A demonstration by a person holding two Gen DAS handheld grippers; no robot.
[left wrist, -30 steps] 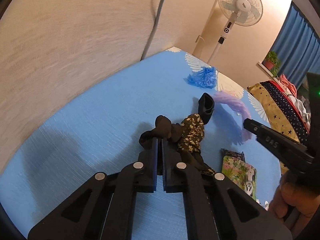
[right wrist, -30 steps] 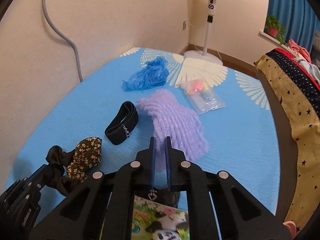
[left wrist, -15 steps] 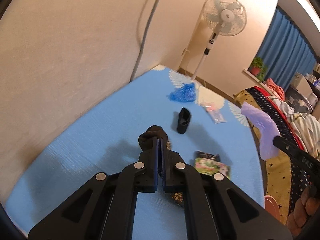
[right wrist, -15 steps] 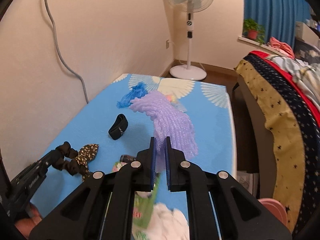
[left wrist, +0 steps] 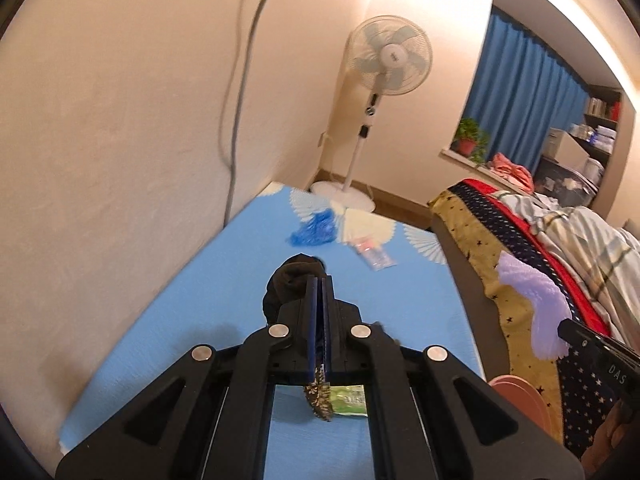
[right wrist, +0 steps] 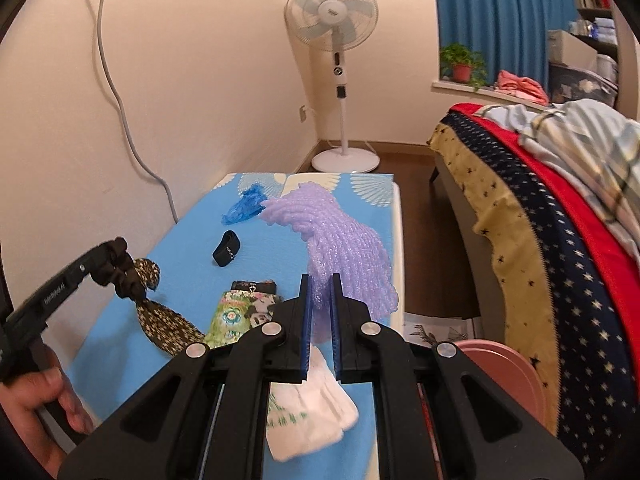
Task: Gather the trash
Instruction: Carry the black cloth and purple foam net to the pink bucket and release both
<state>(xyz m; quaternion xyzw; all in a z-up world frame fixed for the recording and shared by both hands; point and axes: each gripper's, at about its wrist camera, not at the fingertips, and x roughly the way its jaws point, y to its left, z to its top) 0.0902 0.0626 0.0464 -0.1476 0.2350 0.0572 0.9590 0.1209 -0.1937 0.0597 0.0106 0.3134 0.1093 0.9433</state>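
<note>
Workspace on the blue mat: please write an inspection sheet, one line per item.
Surface: blue mat with white fan prints, partly covered.
Job's things: purple foam net sleeve hanging from the right tongs; black scrunchie with floral fabric tail hanging from the left tongs.
Clutter: crumpled blue plastic, black elastic band, green printed packet, clear plastic bag, white bag.
Grippers: both tongs shut on their items.
Cables: grey cable down the wall.
Surroundings: white standing fan, blue curtain, bed with star-print cover, pink bin.
</note>
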